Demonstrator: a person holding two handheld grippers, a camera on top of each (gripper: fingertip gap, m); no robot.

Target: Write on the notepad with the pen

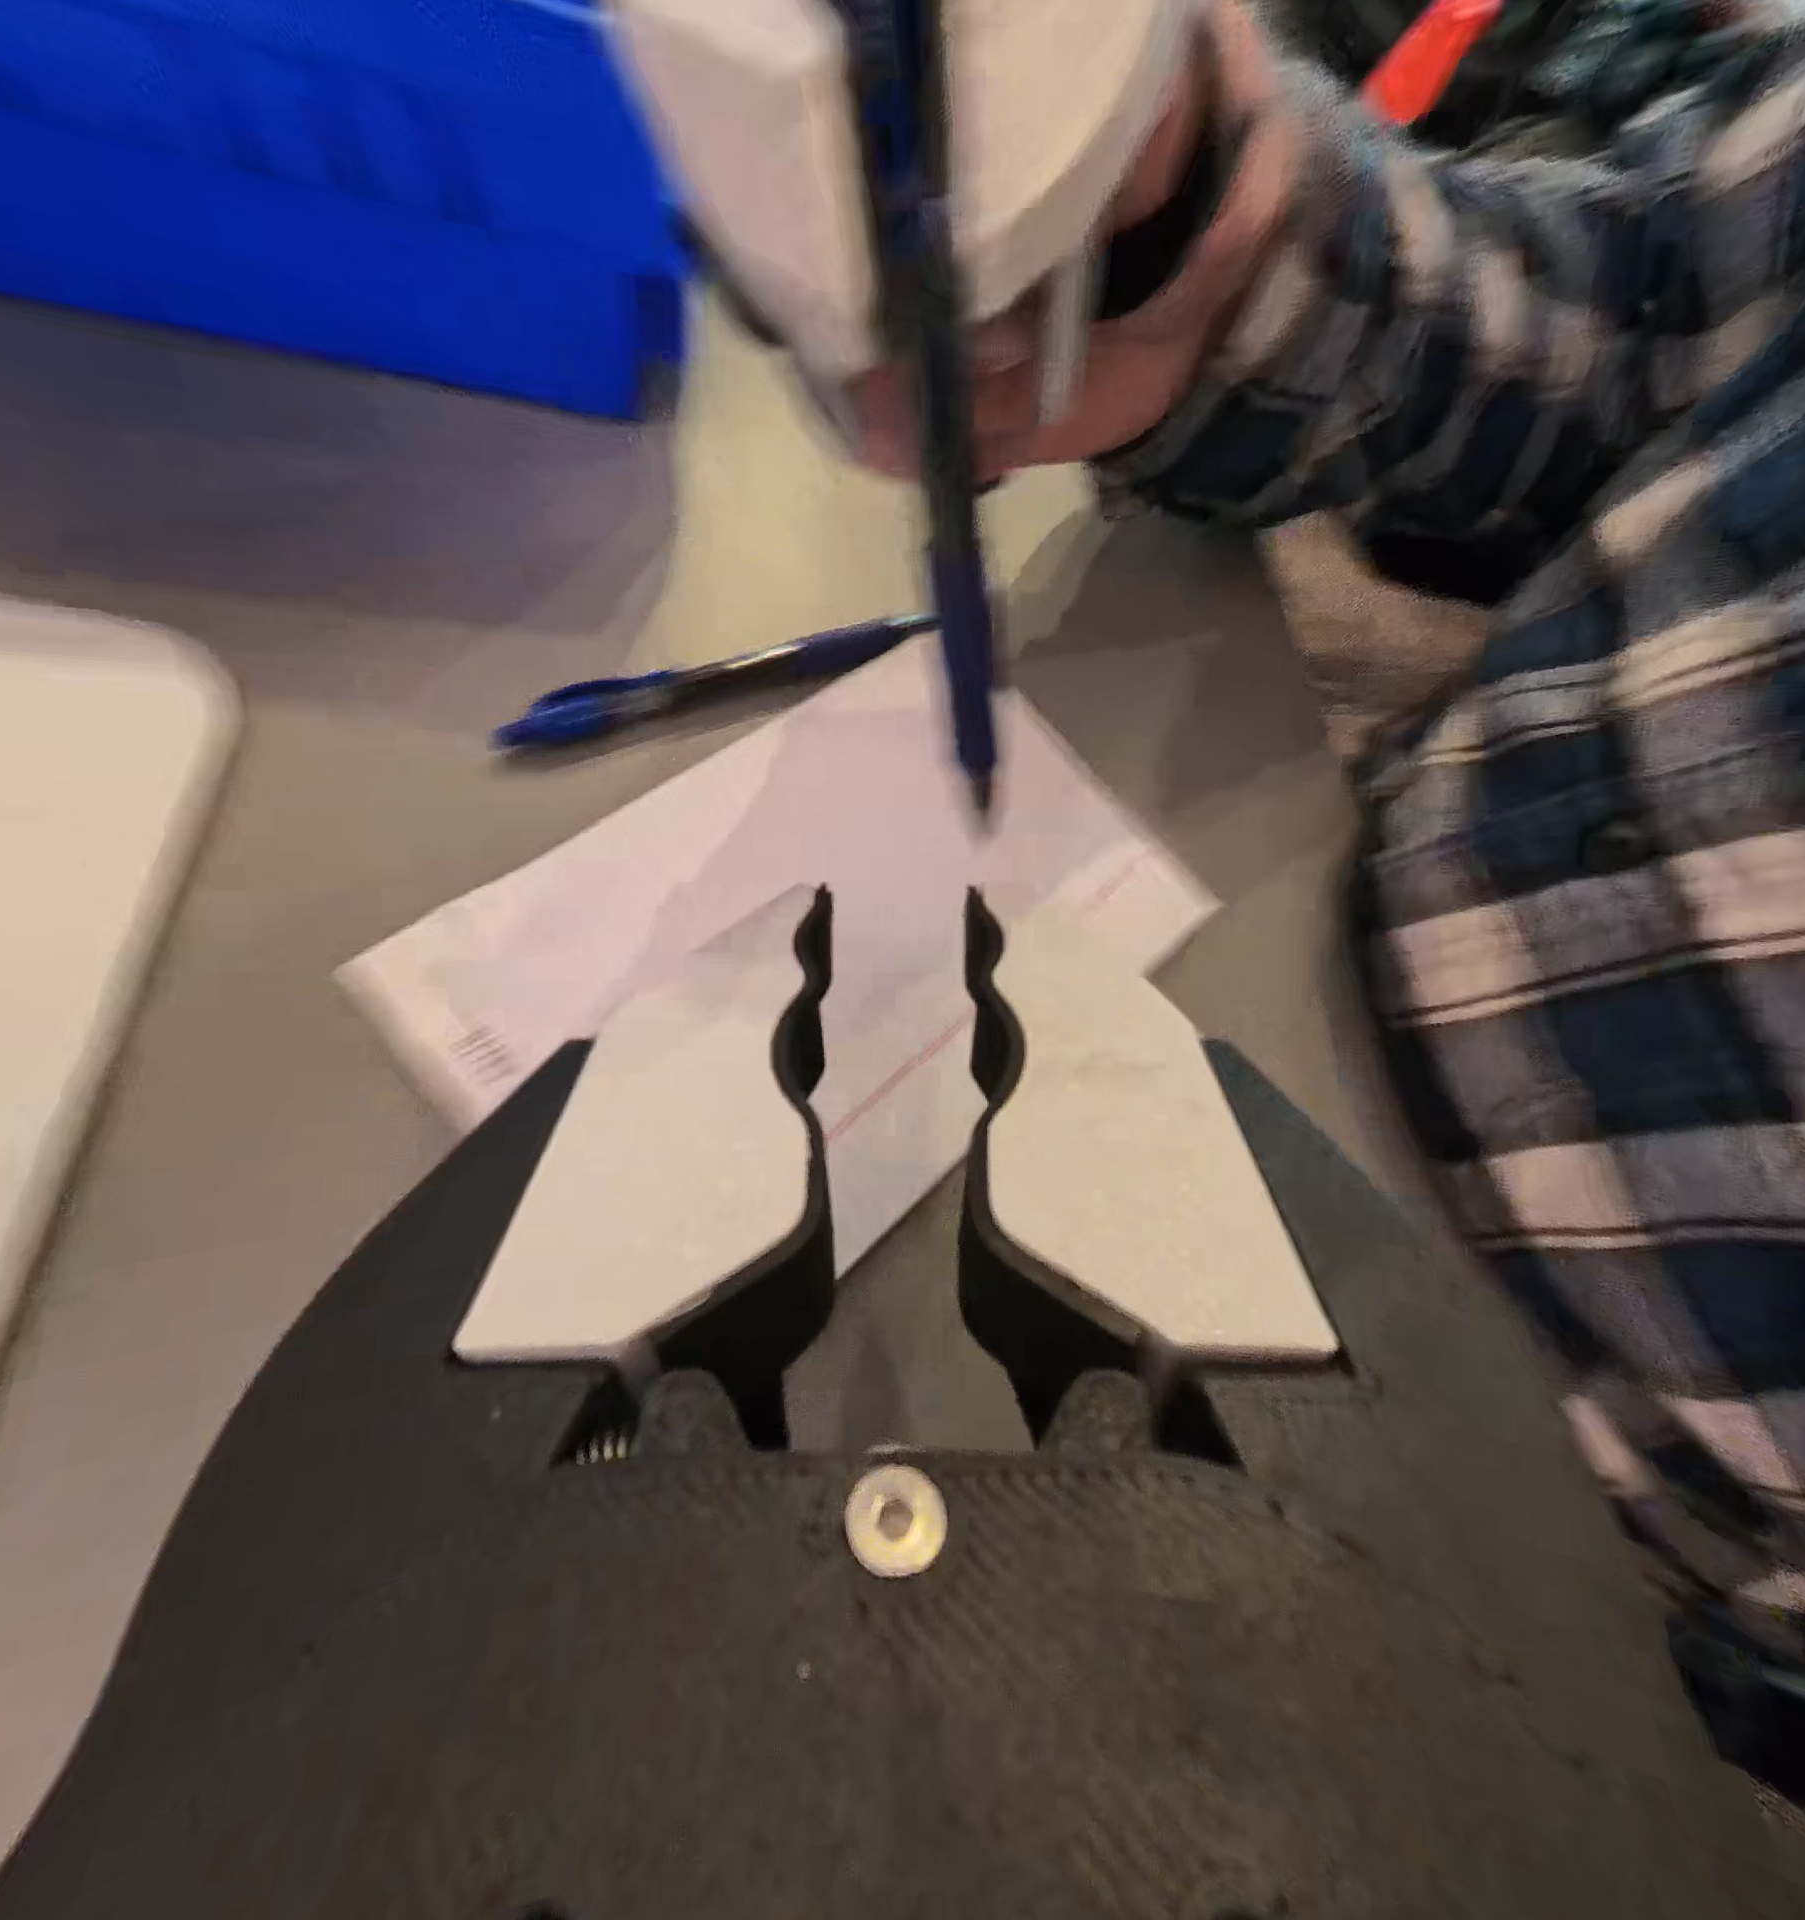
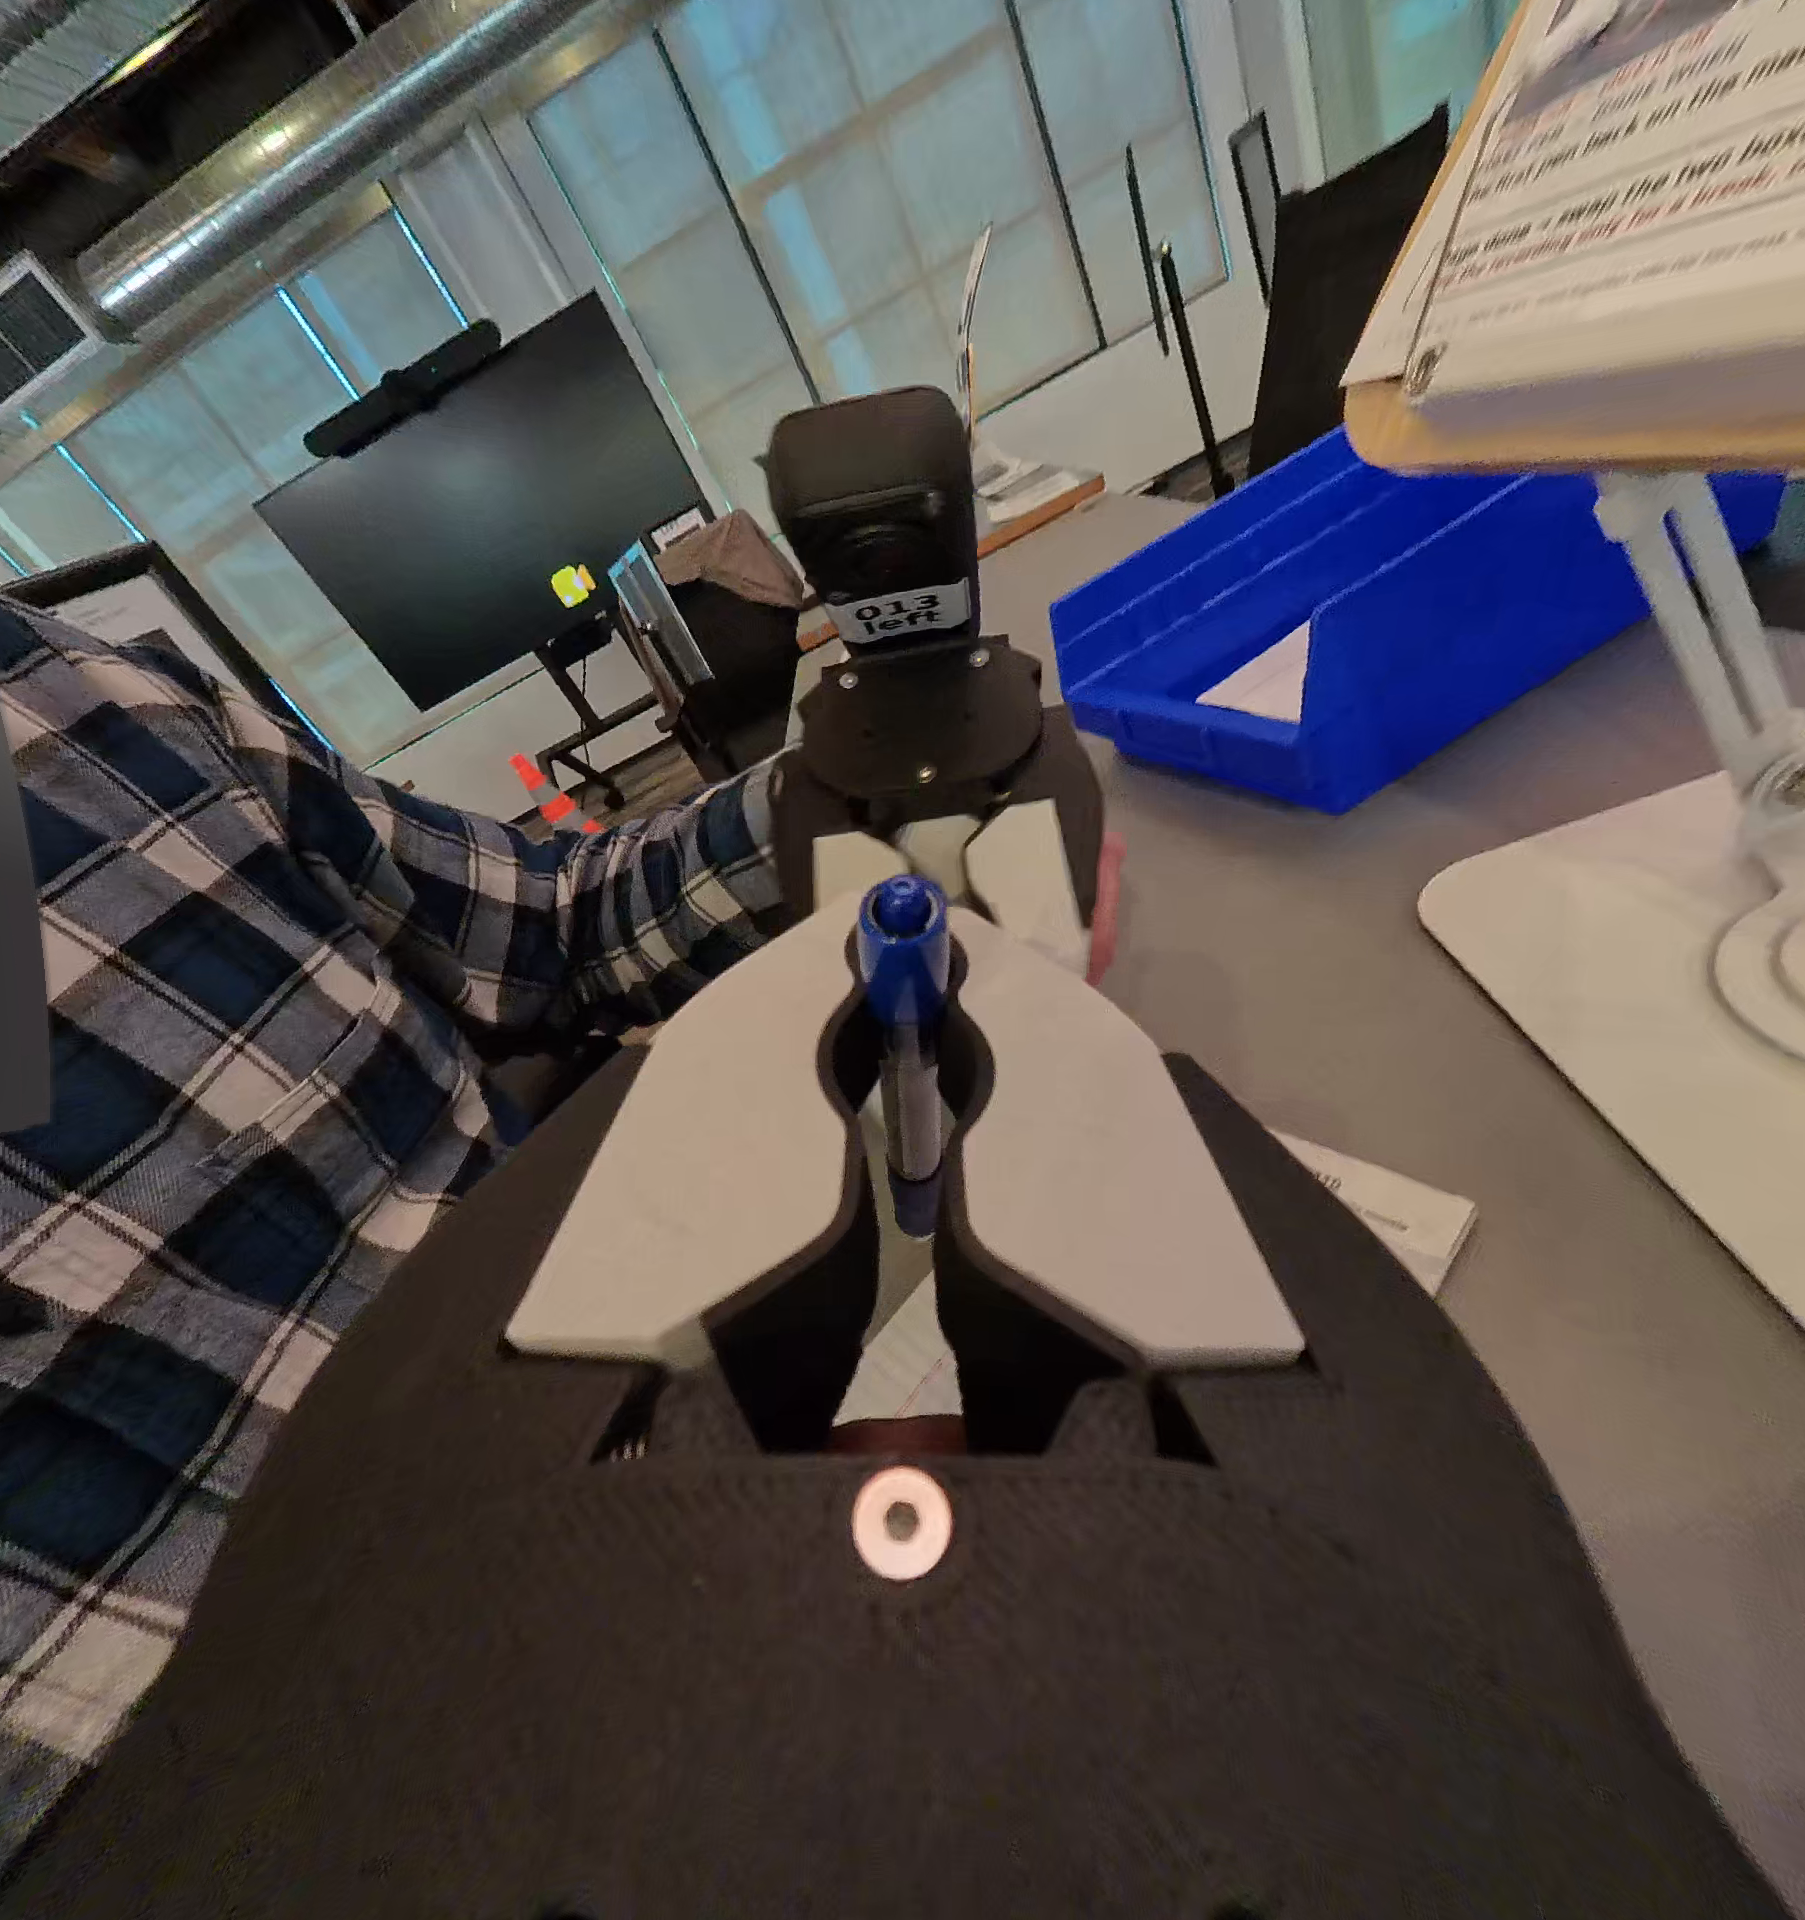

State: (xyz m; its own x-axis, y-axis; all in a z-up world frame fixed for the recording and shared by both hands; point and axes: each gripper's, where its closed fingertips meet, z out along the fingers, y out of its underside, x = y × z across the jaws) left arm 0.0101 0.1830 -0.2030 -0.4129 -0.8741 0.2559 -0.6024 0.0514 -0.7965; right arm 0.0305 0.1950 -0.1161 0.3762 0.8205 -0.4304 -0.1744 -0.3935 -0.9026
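The white notepad [image 1: 804, 821] lies on the grey table, and its corner also shows in the right wrist view [image 2: 1397, 1216]. My left gripper [image 1: 898, 904] is open and empty, with its fingers low over the near part of the notepad. My right gripper [image 2: 903, 935] is shut on a blue pen [image 2: 903, 987] that stands upright between the pads. In the left wrist view, that pen [image 1: 960, 665] points down from the blurred right gripper [image 1: 877, 208], its tip at the notepad's far half. I cannot tell whether the tip touches the paper. A second blue pen [image 1: 711, 675] lies on the table beyond the notepad.
A blue bin [image 2: 1345, 644] stands at the back of the table, also in the left wrist view [image 1: 306, 208]. A white stand base [image 2: 1656, 987] with a clipboard of paper [image 2: 1625, 239] is to the right. A person's plaid sleeve [image 1: 1604, 727] reaches in beside the notepad. Some 8 cm of space lies between my two pairs of fingers.
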